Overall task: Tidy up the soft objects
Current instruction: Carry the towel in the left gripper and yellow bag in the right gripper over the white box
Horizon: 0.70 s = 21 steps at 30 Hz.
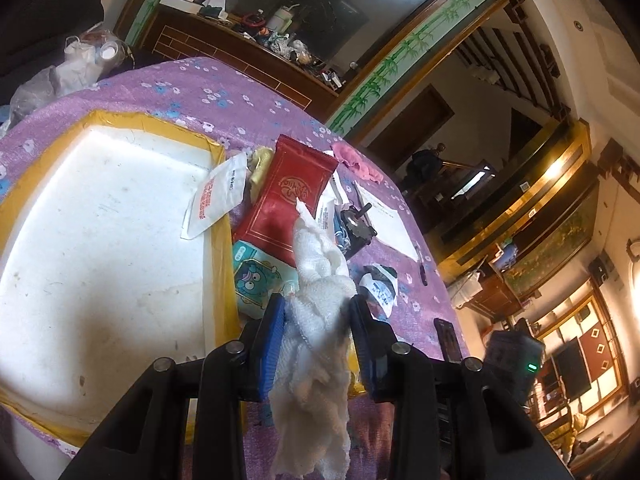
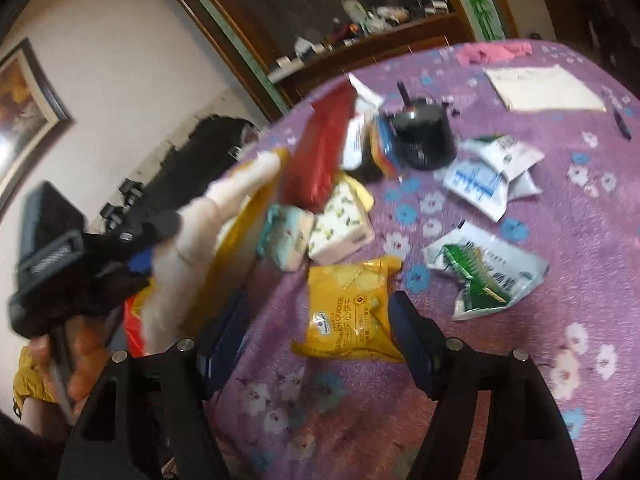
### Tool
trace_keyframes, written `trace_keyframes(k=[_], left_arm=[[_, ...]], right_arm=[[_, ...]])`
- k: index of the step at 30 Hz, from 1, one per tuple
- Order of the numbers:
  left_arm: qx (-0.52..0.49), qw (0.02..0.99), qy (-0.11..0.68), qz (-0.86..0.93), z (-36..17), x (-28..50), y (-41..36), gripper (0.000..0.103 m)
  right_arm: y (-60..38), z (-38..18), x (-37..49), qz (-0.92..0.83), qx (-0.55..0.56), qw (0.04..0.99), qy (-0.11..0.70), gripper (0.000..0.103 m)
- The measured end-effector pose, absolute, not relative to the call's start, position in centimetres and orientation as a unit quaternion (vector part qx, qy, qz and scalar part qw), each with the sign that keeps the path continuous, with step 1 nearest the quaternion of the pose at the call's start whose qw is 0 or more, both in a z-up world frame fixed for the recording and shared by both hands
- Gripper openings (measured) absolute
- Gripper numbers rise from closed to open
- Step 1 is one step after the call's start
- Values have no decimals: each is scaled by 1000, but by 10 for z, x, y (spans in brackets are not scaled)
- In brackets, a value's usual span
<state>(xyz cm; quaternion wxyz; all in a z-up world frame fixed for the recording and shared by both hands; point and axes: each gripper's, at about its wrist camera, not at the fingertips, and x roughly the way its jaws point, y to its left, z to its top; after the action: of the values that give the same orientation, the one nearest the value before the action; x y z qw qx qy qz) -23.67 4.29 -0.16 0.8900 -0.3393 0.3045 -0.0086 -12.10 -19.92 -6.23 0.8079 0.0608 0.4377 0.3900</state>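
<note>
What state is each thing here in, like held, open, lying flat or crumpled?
Left tool: shut on the white cloth.
White cloth: bunched, hanging loose.
Right tool: open, holding nothing.
Yellow cracker packet: lying flat between the open fingers.
Green wrapper: crumpled.
White tray: holds one white sachet.

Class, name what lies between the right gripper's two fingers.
In the right wrist view, the right gripper stands open around a yellow cracker packet lying on the purple tablecloth.

Cracker packet (image 2: 350, 312) before tissue pack (image 2: 340, 220)
</note>
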Motion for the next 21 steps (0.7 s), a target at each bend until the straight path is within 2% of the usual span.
trace_keyframes(k=[2, 5, 13, 21], left_arm=[[-339, 891, 302, -1, 1, -240, 46, 34], [-343, 892, 294, 15, 6, -249, 53, 34], [-351, 886, 293, 80, 13, -269, 73, 34], [-357, 877, 297, 124, 9, -280, 87, 34]], right_arm=[[-190, -68, -118, 367, 38, 816, 445, 55], [-187, -74, -118, 350, 26, 819, 454, 43], [-199, -32, -130, 380, 62, 819, 426, 41], [-159, -5, -143, 447, 58, 787, 421, 41]])
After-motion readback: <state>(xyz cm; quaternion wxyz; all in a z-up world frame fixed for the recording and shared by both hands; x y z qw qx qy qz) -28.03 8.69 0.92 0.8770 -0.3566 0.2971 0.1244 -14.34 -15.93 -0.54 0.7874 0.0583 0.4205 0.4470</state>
